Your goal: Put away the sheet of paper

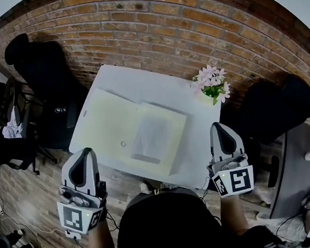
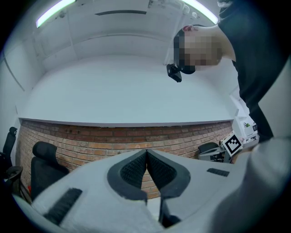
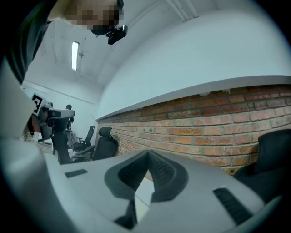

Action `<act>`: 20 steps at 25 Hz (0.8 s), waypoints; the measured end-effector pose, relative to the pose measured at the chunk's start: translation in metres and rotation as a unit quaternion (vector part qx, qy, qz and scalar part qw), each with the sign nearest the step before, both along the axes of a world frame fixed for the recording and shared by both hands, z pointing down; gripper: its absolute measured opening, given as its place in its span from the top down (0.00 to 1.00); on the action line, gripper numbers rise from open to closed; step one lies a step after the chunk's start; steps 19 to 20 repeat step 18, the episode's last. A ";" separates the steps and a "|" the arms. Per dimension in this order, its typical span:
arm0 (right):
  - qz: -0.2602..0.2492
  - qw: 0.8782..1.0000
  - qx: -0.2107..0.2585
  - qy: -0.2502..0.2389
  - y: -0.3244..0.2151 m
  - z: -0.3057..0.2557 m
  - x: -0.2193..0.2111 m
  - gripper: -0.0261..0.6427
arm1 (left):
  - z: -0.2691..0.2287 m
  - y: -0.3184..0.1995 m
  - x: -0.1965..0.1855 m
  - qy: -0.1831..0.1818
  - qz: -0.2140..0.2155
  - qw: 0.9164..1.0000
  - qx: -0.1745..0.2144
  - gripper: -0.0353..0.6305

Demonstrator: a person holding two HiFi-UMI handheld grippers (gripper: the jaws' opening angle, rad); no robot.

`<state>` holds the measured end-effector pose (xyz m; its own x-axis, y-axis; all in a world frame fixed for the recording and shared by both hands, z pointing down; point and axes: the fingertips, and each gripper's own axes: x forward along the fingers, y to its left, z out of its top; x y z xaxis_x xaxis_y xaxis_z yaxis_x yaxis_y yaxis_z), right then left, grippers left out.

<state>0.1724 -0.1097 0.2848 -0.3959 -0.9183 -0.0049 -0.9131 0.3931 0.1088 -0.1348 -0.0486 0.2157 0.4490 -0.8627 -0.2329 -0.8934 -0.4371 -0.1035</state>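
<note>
Left gripper (image 1: 84, 151), right gripper (image 1: 221, 124), both closed, bear square markers; chair label (image 1: 60, 109) unreadable

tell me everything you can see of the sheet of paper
The sheet of paper is white, plain and roughly rectangular. It lies flat on the right part of a pale yellow folder, which lies on the white table. Its near edge casts a slight shadow. Only the folder touches it, and no print shows.

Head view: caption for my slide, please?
Shut, the left gripper and right gripper hover before a table bearing a sheet of paper on a pale folder.
</note>
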 end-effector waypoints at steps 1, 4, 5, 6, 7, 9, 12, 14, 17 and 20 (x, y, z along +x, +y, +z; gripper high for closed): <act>-0.001 1.000 0.000 0.000 0.000 0.000 -0.001 0.94 | 0.000 0.001 0.000 -0.001 0.000 1.000 0.000 0.91; -0.003 1.000 0.000 -0.001 0.003 0.000 -0.003 0.94 | 0.001 0.004 -0.001 -0.001 0.001 1.000 0.001 0.91; -0.003 1.000 0.001 -0.001 0.004 0.001 -0.003 0.94 | 0.000 0.005 -0.001 0.000 0.001 1.000 0.001 0.91; -0.003 1.000 0.001 -0.001 0.005 0.001 -0.004 0.94 | 0.000 0.006 -0.001 0.000 0.002 1.000 0.001 0.91; -0.004 1.000 0.001 -0.001 0.006 0.001 -0.005 0.94 | 0.000 0.007 -0.001 0.000 0.002 1.000 0.002 0.91; -0.006 1.000 0.002 -0.002 0.008 0.001 -0.006 0.94 | 0.001 0.008 0.000 -0.001 0.003 1.000 0.001 0.91; -0.007 1.000 0.001 -0.002 0.010 0.002 -0.007 0.94 | 0.002 0.009 0.001 -0.001 0.006 1.000 0.000 0.91; -0.008 1.000 0.001 -0.002 0.011 0.003 -0.008 0.94 | 0.002 0.009 0.003 0.000 0.008 1.000 0.000 0.91; -0.009 1.000 0.000 -0.002 0.013 0.004 -0.009 0.94 | 0.002 0.010 0.003 0.000 0.010 1.000 0.000 0.91; -0.009 1.000 -0.001 -0.002 0.013 0.004 -0.009 0.94 | 0.002 0.010 0.003 0.000 0.011 1.000 0.000 0.91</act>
